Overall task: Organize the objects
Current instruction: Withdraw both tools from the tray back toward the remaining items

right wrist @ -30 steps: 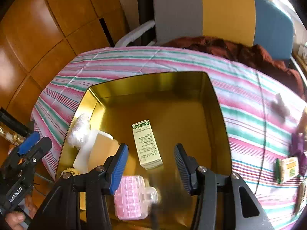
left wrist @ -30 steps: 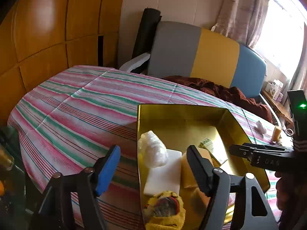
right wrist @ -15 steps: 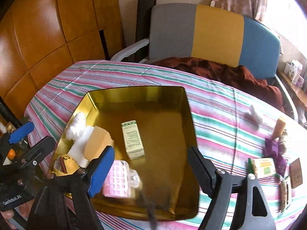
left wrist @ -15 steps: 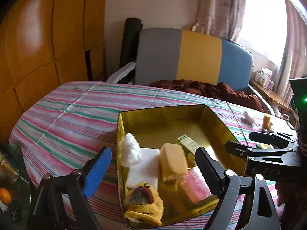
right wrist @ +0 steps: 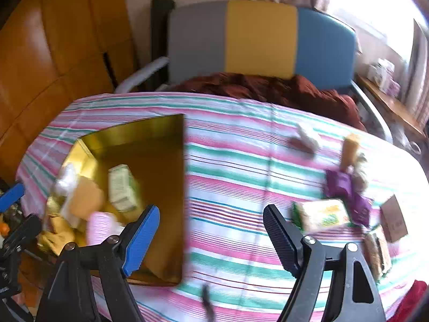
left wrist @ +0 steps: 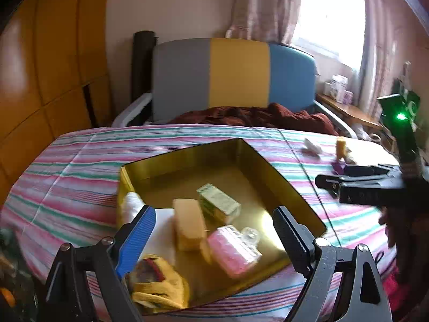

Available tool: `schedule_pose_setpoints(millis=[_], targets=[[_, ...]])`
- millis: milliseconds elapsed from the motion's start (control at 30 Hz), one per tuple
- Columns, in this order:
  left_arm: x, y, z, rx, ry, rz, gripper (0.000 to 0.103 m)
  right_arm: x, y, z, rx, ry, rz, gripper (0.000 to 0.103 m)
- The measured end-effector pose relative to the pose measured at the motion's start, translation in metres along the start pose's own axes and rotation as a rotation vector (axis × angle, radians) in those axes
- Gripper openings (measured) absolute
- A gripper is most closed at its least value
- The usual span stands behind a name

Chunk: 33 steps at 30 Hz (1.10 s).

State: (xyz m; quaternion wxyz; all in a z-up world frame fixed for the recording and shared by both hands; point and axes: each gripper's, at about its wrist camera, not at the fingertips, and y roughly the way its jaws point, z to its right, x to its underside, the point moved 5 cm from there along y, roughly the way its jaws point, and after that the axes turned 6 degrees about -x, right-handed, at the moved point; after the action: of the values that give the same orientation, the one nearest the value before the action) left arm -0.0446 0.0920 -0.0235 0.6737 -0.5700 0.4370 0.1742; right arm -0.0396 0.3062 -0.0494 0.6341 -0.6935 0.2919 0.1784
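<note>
A gold tray (left wrist: 292,187) sits on the striped tablecloth and holds a green box (left wrist: 218,204), a tan sponge (left wrist: 187,225), a pink roller case (left wrist: 233,249), a white block (left wrist: 163,230), a white bag (left wrist: 132,204) and a yellow cloth (left wrist: 158,284). My left gripper (left wrist: 211,214) hovers open above the tray's near end with nothing between its fingers. My right gripper (right wrist: 211,209) is open and empty over bare cloth just right of the gold tray (right wrist: 161,128). In the left wrist view the right gripper (left wrist: 324,182) shows beyond the tray's right side.
Loose items lie at the right of the table: a white wrapped piece (right wrist: 308,136), an orange tube (right wrist: 350,150), a purple wrapper (right wrist: 343,187), a green-yellow packet (right wrist: 324,214), a brown box (right wrist: 394,220). A chair (right wrist: 260,35) with a dark red cloth stands behind the table.
My right gripper opened wide, left the pink case in the tray and swung right toward the loose items. My left gripper widened and drew back from the tray.
</note>
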Motion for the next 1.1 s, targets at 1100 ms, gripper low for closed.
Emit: schedule_pose_setpoints(millis=[1100], targets=[[-0.015,0.057,0.207,0.318,0.380,-0.128,0.090,0.060,-0.039,0.291,0.196,0.721,0.057,0.081]])
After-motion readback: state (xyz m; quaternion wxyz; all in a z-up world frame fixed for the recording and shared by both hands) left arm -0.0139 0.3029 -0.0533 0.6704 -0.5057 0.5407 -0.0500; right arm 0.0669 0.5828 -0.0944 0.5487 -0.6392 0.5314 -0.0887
